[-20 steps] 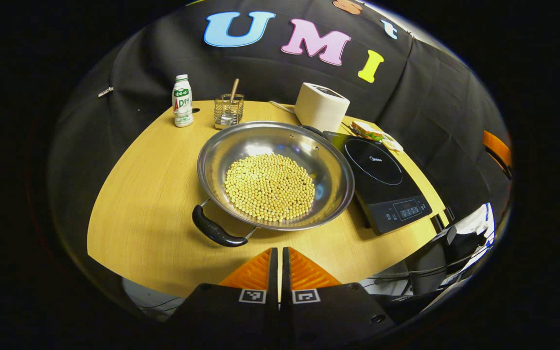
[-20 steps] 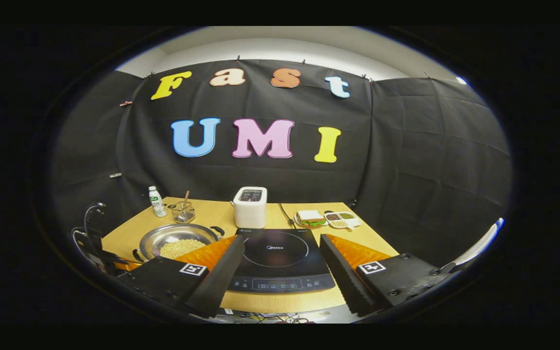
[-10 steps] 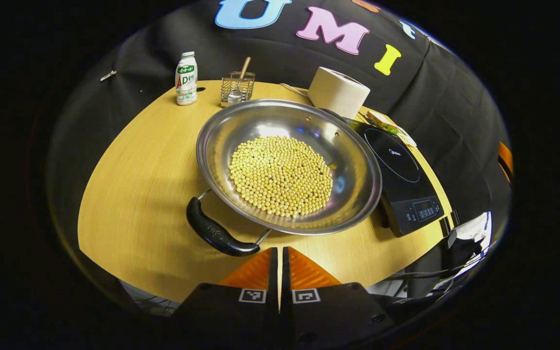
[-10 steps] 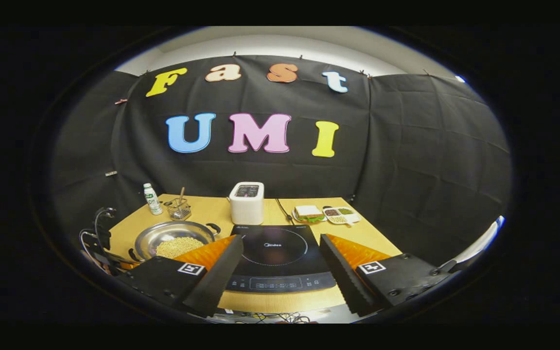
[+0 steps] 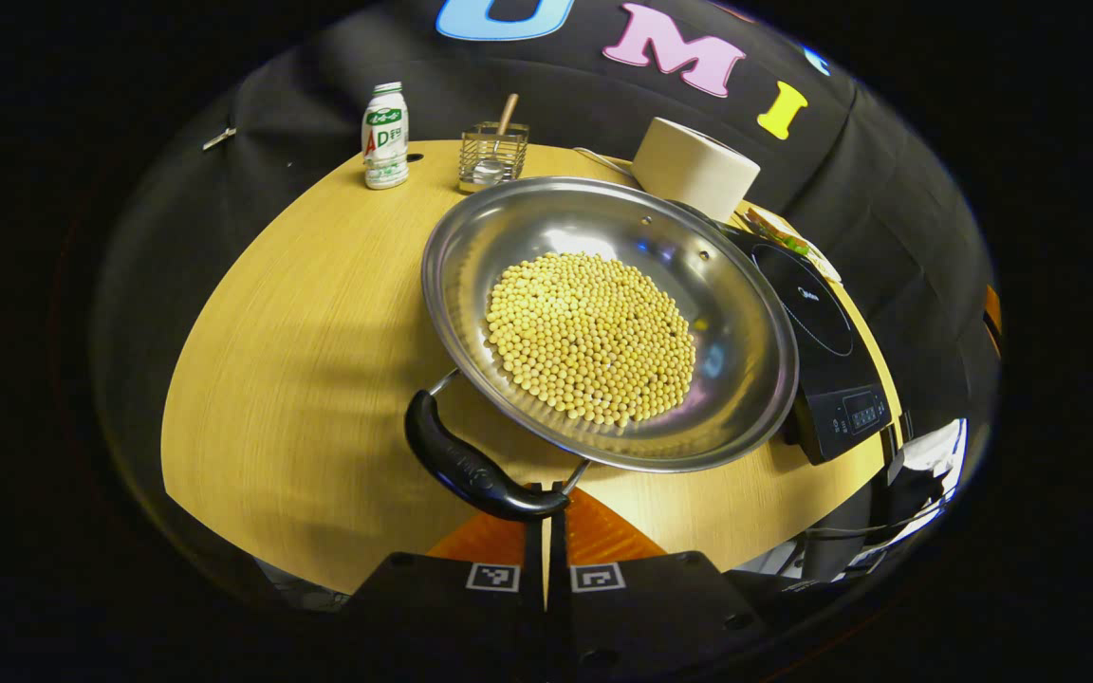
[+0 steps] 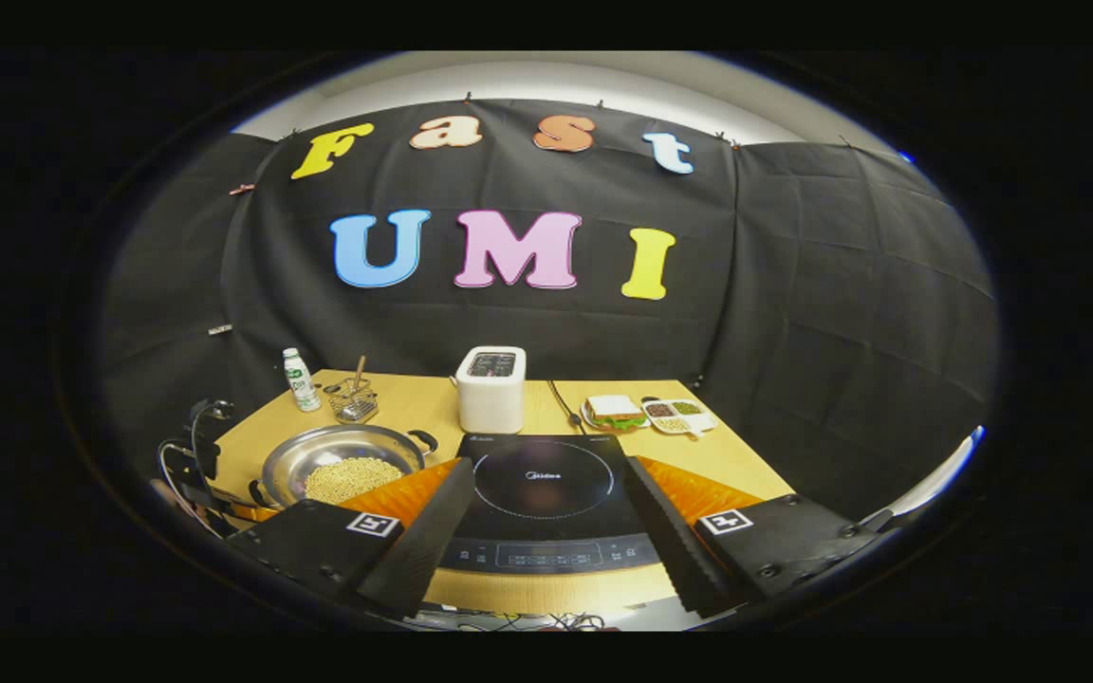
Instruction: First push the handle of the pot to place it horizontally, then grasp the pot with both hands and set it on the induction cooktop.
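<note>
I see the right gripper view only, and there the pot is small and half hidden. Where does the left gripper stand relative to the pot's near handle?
Observer: In the left gripper view, the left gripper is shut. Its tips sit right at the lower end of the black handle. I cannot confirm contact.
Operator: How does that handle lie?
Observer: It runs on a slant across that view, from upper left down to lower right.
Operator: Is the pot apart from the cooktop?
Observer: In that picture the rim of the pot overlaps the edge of the cooktop. I cannot tell whether they touch.
</note>
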Motion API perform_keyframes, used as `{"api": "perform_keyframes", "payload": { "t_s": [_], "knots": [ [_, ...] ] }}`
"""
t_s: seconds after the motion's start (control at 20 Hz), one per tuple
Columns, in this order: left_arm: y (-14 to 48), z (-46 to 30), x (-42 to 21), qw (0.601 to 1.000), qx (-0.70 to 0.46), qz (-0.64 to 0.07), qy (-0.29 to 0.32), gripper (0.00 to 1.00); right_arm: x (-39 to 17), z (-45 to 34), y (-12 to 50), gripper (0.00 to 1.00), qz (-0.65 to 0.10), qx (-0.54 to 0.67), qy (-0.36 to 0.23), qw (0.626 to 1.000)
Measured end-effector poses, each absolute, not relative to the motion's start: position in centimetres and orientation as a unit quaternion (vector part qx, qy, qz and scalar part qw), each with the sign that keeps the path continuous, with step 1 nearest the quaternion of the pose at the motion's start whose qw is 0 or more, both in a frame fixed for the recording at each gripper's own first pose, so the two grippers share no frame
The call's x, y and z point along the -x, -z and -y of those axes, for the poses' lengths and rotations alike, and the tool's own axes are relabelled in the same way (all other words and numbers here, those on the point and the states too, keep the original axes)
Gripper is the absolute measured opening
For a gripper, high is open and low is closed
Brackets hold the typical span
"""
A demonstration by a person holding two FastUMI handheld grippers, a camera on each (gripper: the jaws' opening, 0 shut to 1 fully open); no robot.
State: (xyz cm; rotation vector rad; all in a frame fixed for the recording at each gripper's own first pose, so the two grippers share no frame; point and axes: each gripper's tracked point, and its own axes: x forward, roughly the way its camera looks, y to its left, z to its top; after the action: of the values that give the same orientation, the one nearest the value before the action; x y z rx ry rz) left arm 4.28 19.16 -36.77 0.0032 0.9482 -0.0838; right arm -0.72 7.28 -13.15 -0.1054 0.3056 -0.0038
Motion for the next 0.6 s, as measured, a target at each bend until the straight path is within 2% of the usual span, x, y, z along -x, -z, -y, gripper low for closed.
{"api": "perform_keyframes", "payload": {
  "t_s": [0.3,0.45,0.6],
  "knots": [
    [35.7,-17.6,-3.5,0.881,-0.017,-0.466,0.079,0.05,0.7,-8.0,13.6,0.98,-0.156,0.056,-0.004,0.986],
    [36.1,-18.1,-3.9,0.879,-0.025,-0.471,0.073,0.05,0.7,-7.9,13.7,0.98,-0.158,0.055,-0.002,0.986],
    [35.7,-18.4,-4.2,0.88,0.014,-0.471,0.064,0.05,0.7,-7.8,13.7,0.99,-0.158,0.056,0.002,0.986]
  ]
}}
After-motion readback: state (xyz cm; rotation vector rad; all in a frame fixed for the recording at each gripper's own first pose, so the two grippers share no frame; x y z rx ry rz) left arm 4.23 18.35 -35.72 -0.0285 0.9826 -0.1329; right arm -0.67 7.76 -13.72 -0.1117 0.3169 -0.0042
